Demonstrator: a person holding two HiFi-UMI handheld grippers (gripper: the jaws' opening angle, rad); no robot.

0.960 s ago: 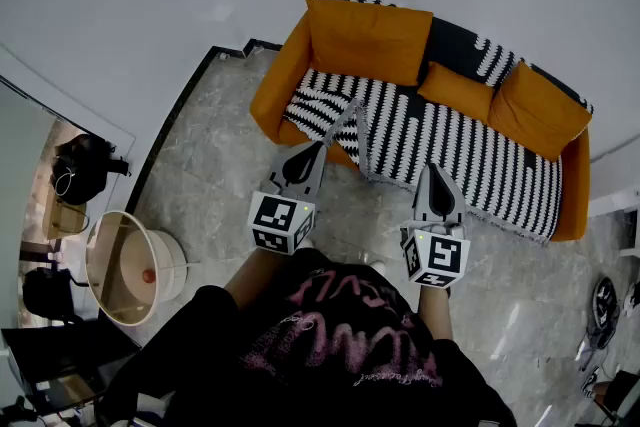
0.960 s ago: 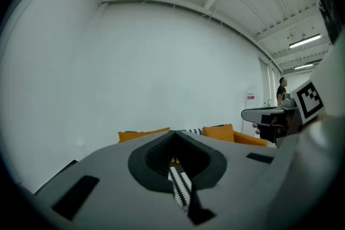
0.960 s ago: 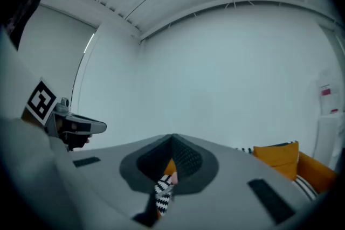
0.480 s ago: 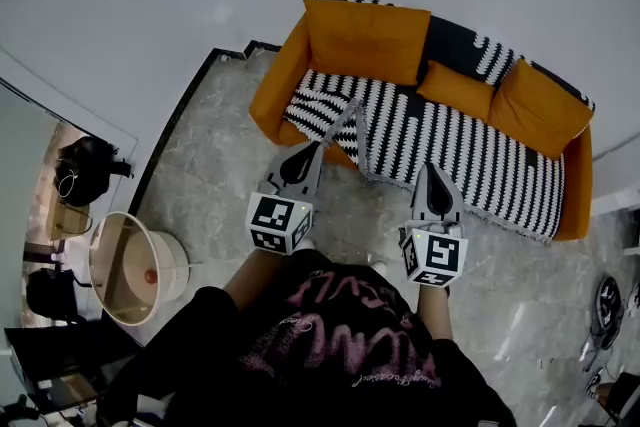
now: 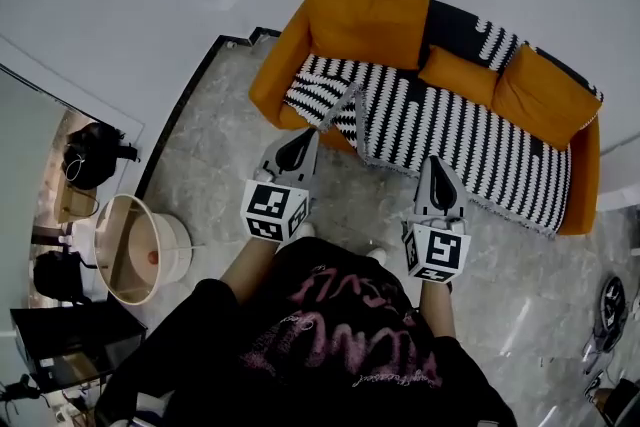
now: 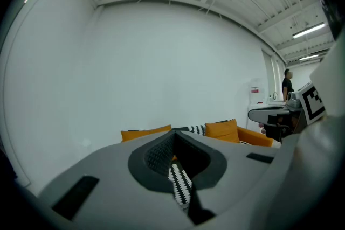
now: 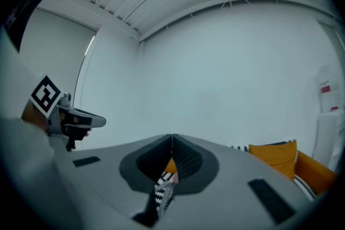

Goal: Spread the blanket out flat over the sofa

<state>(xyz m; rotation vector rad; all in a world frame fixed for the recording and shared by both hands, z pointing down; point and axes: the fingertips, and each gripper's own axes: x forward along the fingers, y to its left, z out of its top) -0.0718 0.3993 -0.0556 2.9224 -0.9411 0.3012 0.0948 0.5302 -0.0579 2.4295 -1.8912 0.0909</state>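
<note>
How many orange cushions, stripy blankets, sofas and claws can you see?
Orange fabric cushions: 3
Black-and-white striped blanket: 1
Orange sofa: 1
Grey claws, left and right: 2
Total: 7

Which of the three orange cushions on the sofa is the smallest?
The middle orange fabric cushion, a slim one lying on the black-and-white striped blanket. The big left cushion and big right cushion flank it and are plainly bulkier.
</note>
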